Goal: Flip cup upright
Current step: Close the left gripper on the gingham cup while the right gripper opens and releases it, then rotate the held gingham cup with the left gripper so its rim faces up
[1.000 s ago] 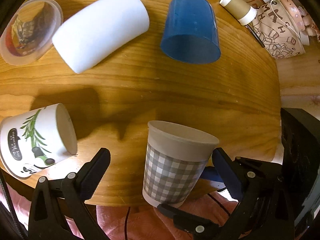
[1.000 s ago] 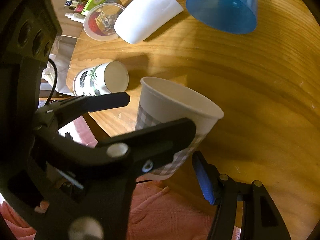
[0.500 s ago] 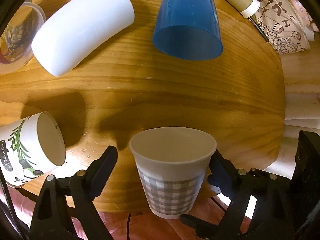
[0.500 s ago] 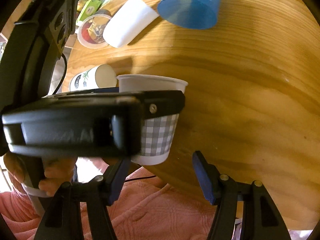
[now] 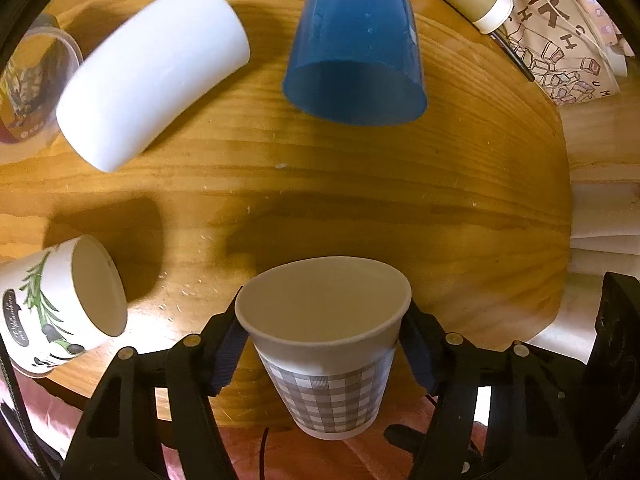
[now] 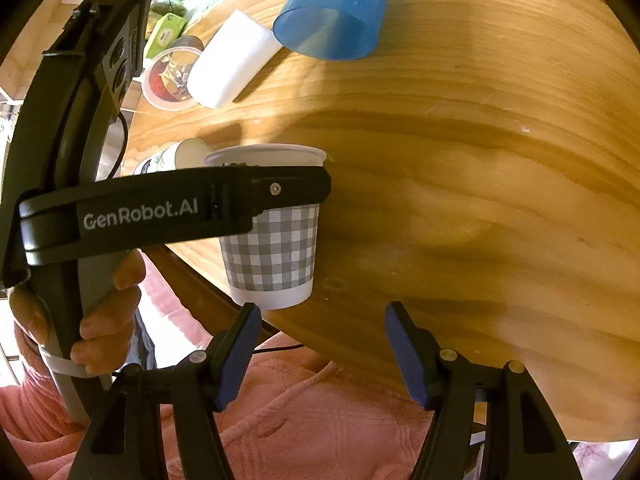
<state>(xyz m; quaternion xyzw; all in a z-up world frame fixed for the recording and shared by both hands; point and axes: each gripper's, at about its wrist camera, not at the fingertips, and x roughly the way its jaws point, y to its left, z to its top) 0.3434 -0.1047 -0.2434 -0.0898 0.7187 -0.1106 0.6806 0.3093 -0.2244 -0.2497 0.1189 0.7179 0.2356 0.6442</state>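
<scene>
we hold the cup (image 5: pixel 324 344) upright at the table (image 5: pixel 360 184) edge, left gripper (image 5: pixel 320 340) clamped on it.
right gripper (image 6: pixel 320 344) hangs apart, empty; letting go too near the edge could tip the cup off.

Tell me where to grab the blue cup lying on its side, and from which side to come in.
Take the blue cup across its side wall, about mid-length, coming down from above with one finger on each flank. It lies on the wooden table with its open mouth facing the near edge, so the curved flanks are exposed. The free right gripper seems best placed; the left gripper holds the checked cup.
</scene>
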